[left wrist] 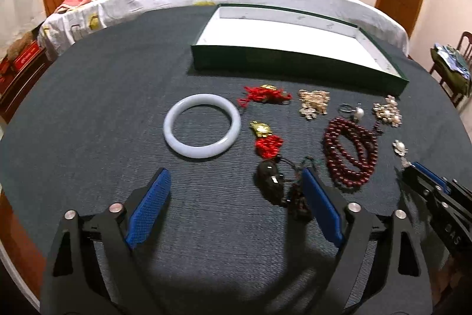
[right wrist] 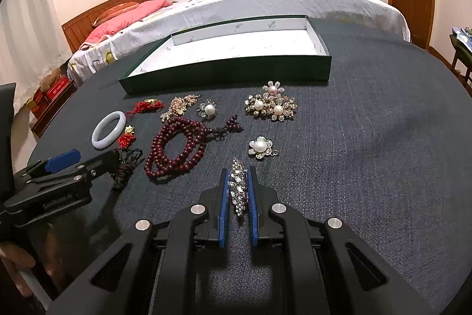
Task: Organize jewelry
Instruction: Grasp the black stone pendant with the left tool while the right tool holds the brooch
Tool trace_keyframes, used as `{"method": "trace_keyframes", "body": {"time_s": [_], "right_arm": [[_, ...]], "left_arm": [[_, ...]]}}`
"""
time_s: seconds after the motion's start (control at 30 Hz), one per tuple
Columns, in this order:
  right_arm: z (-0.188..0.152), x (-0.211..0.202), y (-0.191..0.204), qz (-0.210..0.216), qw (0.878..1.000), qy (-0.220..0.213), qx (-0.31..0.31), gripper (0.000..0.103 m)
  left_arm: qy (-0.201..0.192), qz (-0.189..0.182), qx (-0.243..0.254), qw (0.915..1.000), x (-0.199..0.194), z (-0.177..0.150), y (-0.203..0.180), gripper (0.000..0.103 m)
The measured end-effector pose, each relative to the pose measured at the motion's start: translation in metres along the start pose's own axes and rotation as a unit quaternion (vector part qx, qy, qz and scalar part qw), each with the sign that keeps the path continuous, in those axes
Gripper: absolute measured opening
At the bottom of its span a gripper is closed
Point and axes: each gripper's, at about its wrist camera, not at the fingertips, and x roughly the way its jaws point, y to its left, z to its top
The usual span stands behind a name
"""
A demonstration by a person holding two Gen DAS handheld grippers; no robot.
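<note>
Gripping rhinestone brooch (right wrist: 238,188), right gripper (right wrist: 238,176) jaws closed; left gripper (left wrist: 236,188) jaws wide; lettering unreadable.

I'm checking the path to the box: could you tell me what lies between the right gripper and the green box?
In the right wrist view, a pearl flower brooch and, farther on, a pearl cluster brooch lie between the right gripper and the green box.

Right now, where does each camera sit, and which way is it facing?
Left wrist: on the left gripper, low over the dark table, facing the green box and bed; its open fingers show.
Right wrist: on the right gripper, same heading; its fingers flank a crystal brooch, and the person's hand shows.
Shared: white bangle, red beads, box.
</note>
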Motion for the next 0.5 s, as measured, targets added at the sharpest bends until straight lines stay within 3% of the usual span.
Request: {"method": "trace_keyframes", "body": {"time_s": [0.13, 0.23, 0.5], "right_arm": [[0.0000, 0.0015, -0.0004, 0.000, 1.000, 0.002, 0.001, 0.013], [-0.0008, 0.0039, 0.0002, 0.001, 1.000, 0.005, 0.001, 0.013], [-0.0033, 0.0069, -0.0014, 0.002, 1.000, 0.009, 0.006, 0.013]], "left_arm": [[0.004, 0.006, -0.004, 1.0000, 0.0042, 0.0013, 0.0038, 0.079], [0.015, 0.001, 0.001, 0.9999, 0.0075, 0.0000, 0.0037, 0.068], [0.022, -0.006, 0.002, 0.9997, 0.0083, 0.0013, 0.0091, 0.057]]}}
